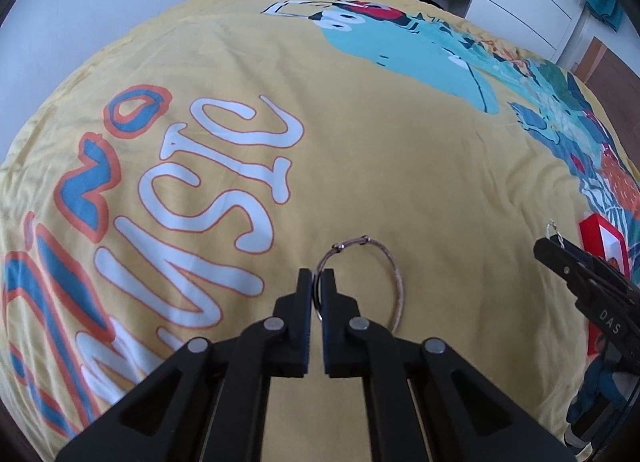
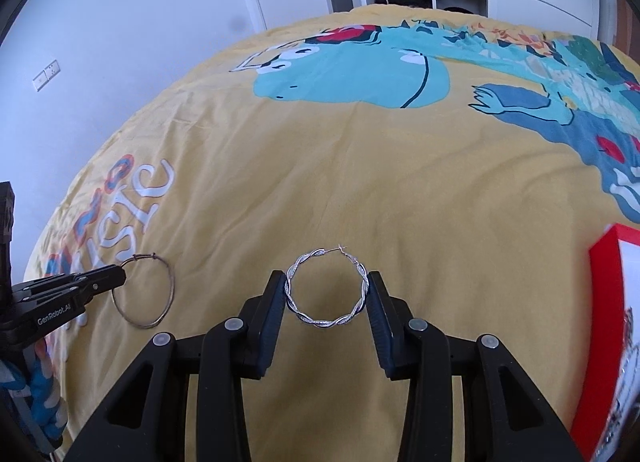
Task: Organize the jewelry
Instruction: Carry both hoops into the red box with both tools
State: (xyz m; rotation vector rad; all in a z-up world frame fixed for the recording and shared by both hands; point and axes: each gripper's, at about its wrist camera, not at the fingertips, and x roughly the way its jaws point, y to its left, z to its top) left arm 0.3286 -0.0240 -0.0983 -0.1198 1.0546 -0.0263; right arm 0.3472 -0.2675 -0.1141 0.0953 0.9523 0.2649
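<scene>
Left gripper (image 1: 317, 276) pinching thin bronze hoop earring (image 1: 394, 274) at lower centre, right gripper (image 2: 326, 278) fingers clamping twisted silver hoop earring (image 2: 325, 289) at its sides, yellow printed duvet (image 2: 360, 166) beneath, red box (image 2: 600, 302) at right edge.

Left gripper (image 1: 317, 276) pinches the thin hoop (image 1: 394, 274) at its left edge, over the yellow bedspread (image 1: 360, 166). Right gripper (image 1: 554, 244) reaches in from the right edge, beside a red box (image 1: 600, 232).
</scene>
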